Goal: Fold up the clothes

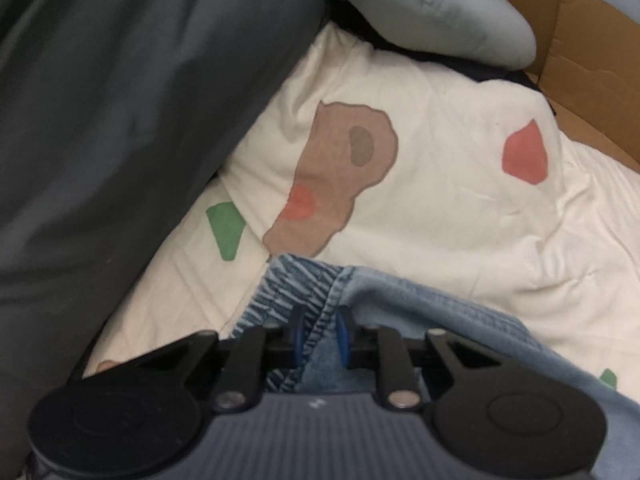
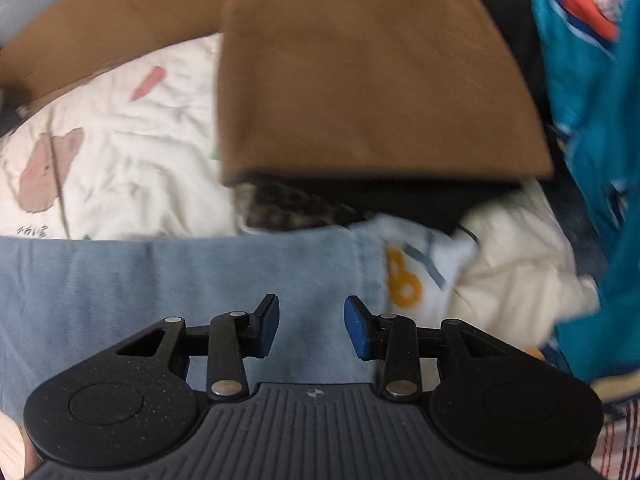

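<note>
Left claw (image 1: 320, 334) angled steeply down, blue pads pinched on denim — right claw (image 2: 312, 326) likewise down, jaws parted, gripping nothing.

Matt denim garment (image 1: 400, 300), cardboard box (image 1: 580, 60)

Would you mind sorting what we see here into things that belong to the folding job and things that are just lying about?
In the job:
- blue denim garment, its hem pinched in the left gripper
- right gripper, open above the denim

Lying about:
- folded brown garment
- teal garment
- printed white bedcover
- cardboard
- dark grey fabric
</note>
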`<state>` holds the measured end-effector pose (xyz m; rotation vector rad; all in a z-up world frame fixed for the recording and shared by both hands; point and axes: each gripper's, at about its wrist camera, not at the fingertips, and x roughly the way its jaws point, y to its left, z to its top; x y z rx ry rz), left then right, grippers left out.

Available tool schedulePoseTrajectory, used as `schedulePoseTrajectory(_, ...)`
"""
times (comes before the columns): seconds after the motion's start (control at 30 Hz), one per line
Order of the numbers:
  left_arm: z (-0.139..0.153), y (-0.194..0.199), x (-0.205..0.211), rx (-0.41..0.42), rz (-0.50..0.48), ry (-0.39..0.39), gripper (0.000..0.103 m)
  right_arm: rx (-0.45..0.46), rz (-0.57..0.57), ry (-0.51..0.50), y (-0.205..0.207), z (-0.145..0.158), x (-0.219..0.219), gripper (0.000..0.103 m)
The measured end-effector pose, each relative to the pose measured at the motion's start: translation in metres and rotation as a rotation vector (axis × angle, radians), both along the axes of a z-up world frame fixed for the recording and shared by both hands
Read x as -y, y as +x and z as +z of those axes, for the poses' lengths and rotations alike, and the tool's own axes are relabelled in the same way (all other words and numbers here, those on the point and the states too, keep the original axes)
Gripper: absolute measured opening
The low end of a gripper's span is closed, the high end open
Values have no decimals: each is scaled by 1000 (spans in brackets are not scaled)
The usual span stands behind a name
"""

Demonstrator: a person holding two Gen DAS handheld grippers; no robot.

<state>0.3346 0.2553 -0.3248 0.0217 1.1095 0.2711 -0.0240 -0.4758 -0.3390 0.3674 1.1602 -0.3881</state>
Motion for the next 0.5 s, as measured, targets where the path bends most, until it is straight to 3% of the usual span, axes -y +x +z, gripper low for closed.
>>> schedulePoseTrajectory(0.23,-11,21,-8,-47,-3,-19,19,-82,-68,2,-25,-3,11,44)
schedulePoseTrajectory(0.5,-4,33,-5,-113,-16,3,19,-100,-77,64,-33,-8,14,44)
